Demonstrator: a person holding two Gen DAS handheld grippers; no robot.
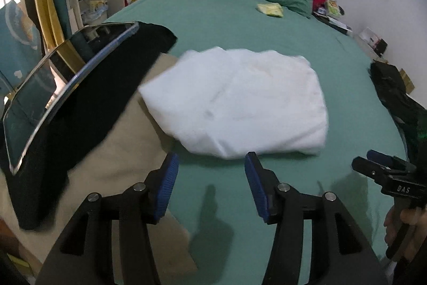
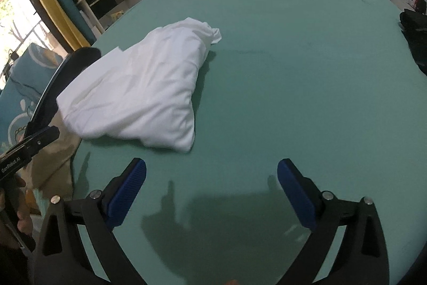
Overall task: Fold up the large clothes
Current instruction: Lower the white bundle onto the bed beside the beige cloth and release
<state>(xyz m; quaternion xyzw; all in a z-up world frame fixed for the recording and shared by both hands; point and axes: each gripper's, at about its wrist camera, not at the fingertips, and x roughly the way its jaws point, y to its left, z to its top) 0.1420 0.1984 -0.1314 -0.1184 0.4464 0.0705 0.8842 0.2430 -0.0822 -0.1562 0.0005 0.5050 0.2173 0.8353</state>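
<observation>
my left gripper point(image 1: 210, 164) and right gripper point(image 2: 210, 172) both hang over the green bed point(image 1: 240, 18) with jaws apart and nothing between them. the white garment point(image 1: 234, 100) lies in a folded bundle on the sheet just ahead of my left jaws, and off to the left of my right ones point(image 2: 138, 90). i judge this piece folded, or nearly so, with both tools off it; the step in hand looks like the gap between finishing this one and either tidying its loose corner or reaching for the next. a dark heap point(image 1: 395, 92) at the right edge of the bed may be that next garment, so the move would call for swinging my right jaws over to find an edge of it. i can't tell what the heap is, since it is cut off by the frame. black cloth point(image 1: 88, 103) and a phone point(image 1: 66, 79) block much of the left side, and the white bundle is blurred in my left view, so its folds are hard to read.
</observation>
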